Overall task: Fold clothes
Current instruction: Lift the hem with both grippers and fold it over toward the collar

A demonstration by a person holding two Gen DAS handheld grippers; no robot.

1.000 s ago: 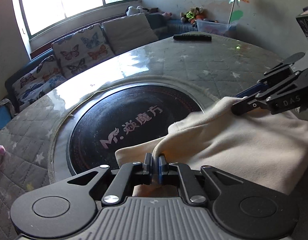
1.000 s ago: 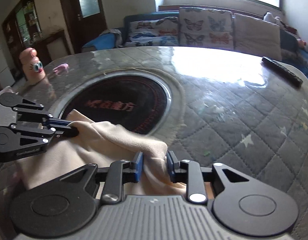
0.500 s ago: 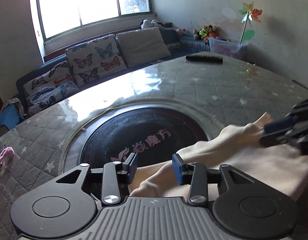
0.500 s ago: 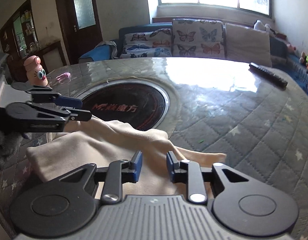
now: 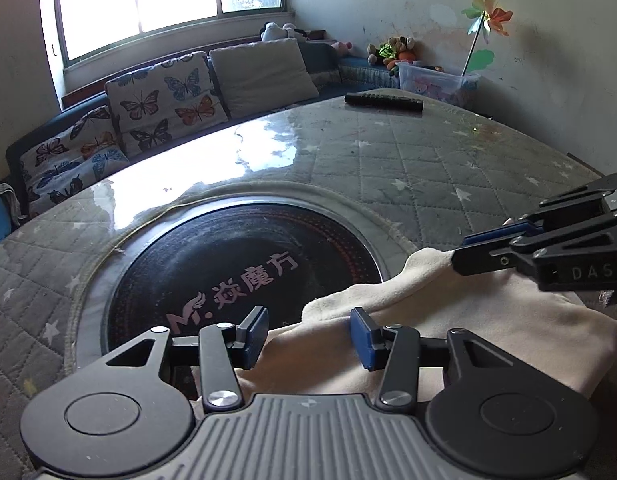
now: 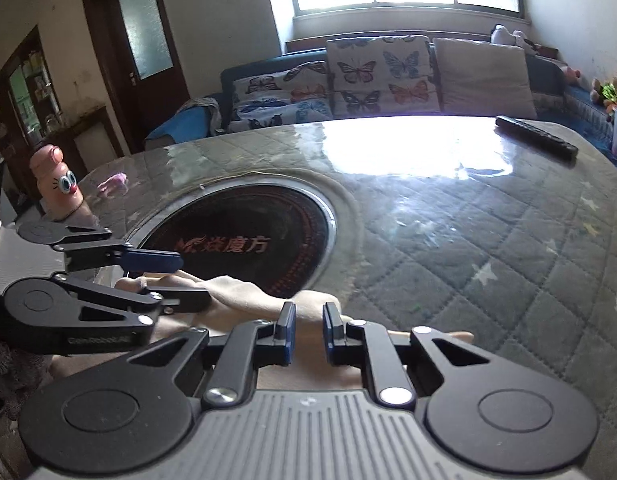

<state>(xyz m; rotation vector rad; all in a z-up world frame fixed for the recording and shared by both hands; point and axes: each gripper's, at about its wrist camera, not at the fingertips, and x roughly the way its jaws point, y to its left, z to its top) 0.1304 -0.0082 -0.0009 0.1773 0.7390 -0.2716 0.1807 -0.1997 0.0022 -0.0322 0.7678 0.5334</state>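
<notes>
A cream garment [image 5: 488, 332] lies folded on the near part of the round quilted table [image 5: 388, 160], its far edge over the rim of the black hotplate [image 5: 236, 276]. My left gripper [image 5: 308, 334] is open, its blue pads spread above the cloth's near edge, holding nothing. My right gripper [image 6: 308, 332] is open with a narrow gap, just above the cream garment [image 6: 244, 300]. It also shows from the side in the left wrist view [image 5: 464, 250], over the cloth's far corner. The left gripper shows in the right wrist view [image 6: 184, 280], open.
A black remote [image 5: 382, 102] lies at the table's far edge. A pink finger-shaped toy [image 6: 56, 180] and a small pink item [image 6: 112, 182] stand at the left side. A sofa with butterfly cushions [image 6: 368, 76] runs behind the table, under the window.
Both grippers have let go of the cream garment and opened. The cloth has dropped flat onto the table. Both grippers have drawn back and risen a little.
</notes>
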